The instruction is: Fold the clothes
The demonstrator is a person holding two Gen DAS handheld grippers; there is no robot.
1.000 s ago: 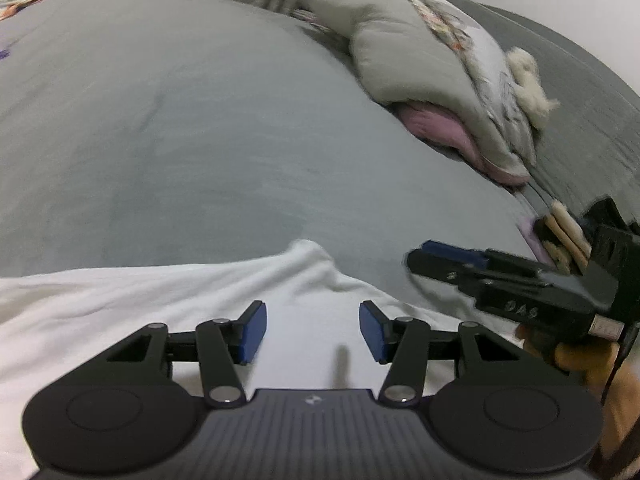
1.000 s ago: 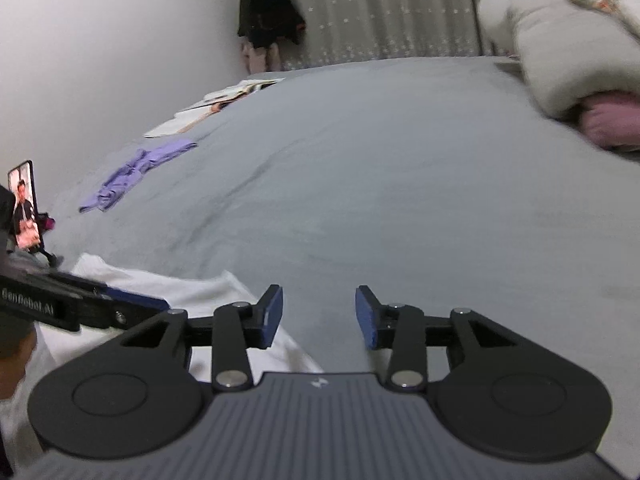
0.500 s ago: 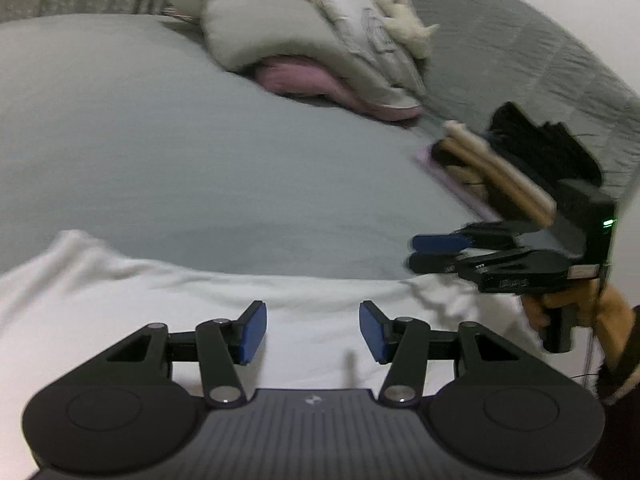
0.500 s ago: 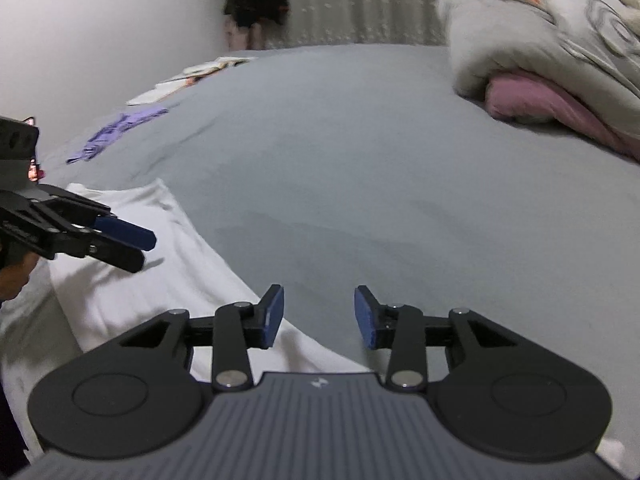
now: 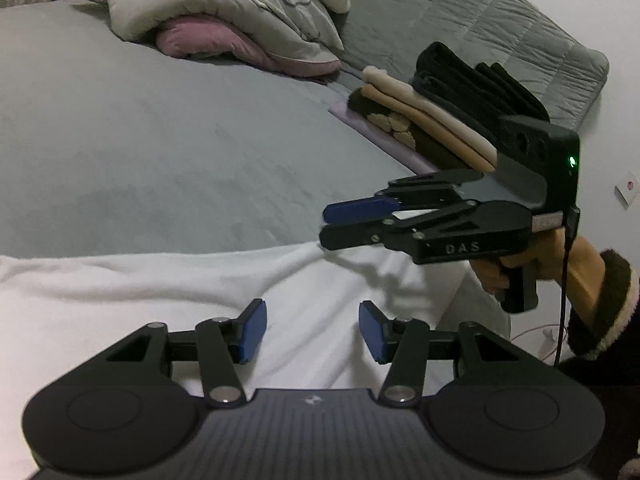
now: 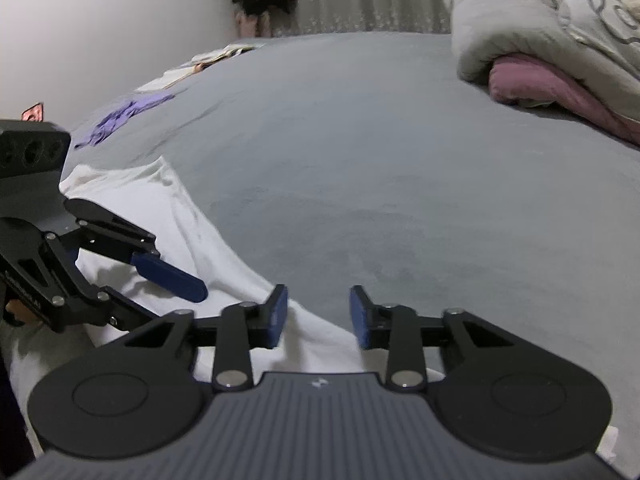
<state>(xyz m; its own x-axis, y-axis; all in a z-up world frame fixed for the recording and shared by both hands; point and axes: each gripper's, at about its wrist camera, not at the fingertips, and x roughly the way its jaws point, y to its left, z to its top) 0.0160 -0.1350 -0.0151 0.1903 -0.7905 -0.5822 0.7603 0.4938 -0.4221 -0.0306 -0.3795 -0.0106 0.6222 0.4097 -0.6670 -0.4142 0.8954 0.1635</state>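
A white garment (image 5: 160,300) lies spread on the grey bed (image 5: 160,140), its edge running across the sheet. My left gripper (image 5: 312,330) is open just above the cloth, with nothing between its blue pads. To its right, a hand (image 5: 560,256) holds my right gripper (image 5: 332,224) over the garment's far edge. In the right wrist view the right gripper (image 6: 319,316) is open over the white garment (image 6: 168,208) where it meets the grey bed (image 6: 400,160). The left gripper (image 6: 176,300) shows at the left, also open above the cloth.
A stack of folded dark and beige clothes (image 5: 440,120) sits at the bed's right edge. A rolled grey duvet over a pink pillow (image 6: 540,40) lies at the head. A purple garment (image 6: 120,116) and papers (image 6: 208,60) lie at the far left.
Both views have swung to the right along the white garment. The two grippers have come closer together over its edge. Both stay open.
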